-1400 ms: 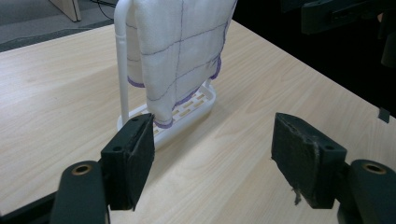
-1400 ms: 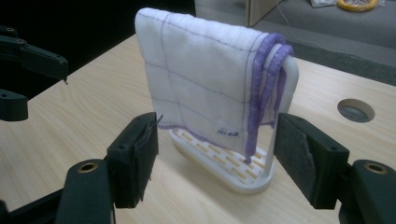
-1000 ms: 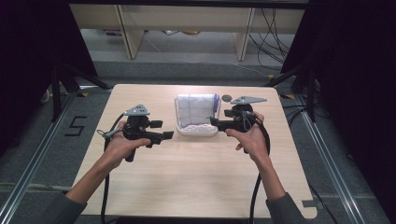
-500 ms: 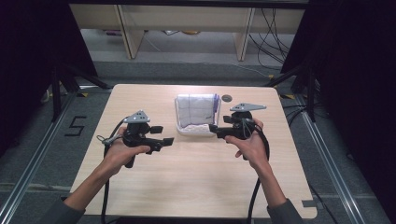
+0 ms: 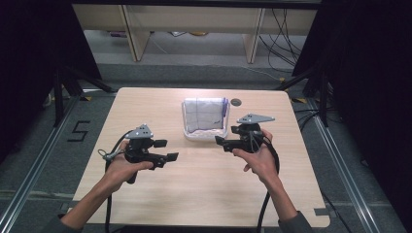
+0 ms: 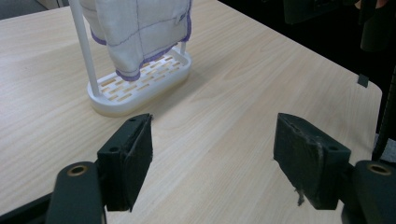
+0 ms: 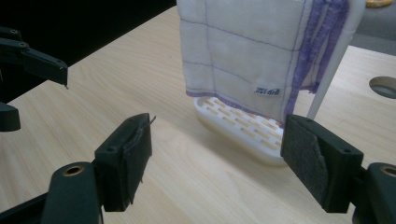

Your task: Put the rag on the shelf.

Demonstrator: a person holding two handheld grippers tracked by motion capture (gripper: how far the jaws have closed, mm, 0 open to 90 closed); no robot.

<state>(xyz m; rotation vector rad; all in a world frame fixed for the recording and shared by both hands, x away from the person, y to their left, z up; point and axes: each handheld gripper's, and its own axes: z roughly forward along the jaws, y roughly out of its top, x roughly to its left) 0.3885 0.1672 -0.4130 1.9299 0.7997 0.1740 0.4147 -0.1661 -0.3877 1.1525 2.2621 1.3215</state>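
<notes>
In the high view, the cloth (image 5: 204, 112) is being carried on a white rack (image 5: 206, 134) at the worktop's (image 5: 145, 104) twelve o'clock, while the left hand-held gripper (image 5: 170, 156) is being held at eight o'clock of it and the right hand-held gripper (image 5: 219, 141) just at four o'clock. An approach is judged to be in hand; a closer reach is being called for next. In the left gripper view, jaws are being held apart and empty, with bare board ahead. In the right gripper view, jaws that have just been opening are being kept empty before the cloth (image 7: 243, 51); the far edge is lying near.
</notes>
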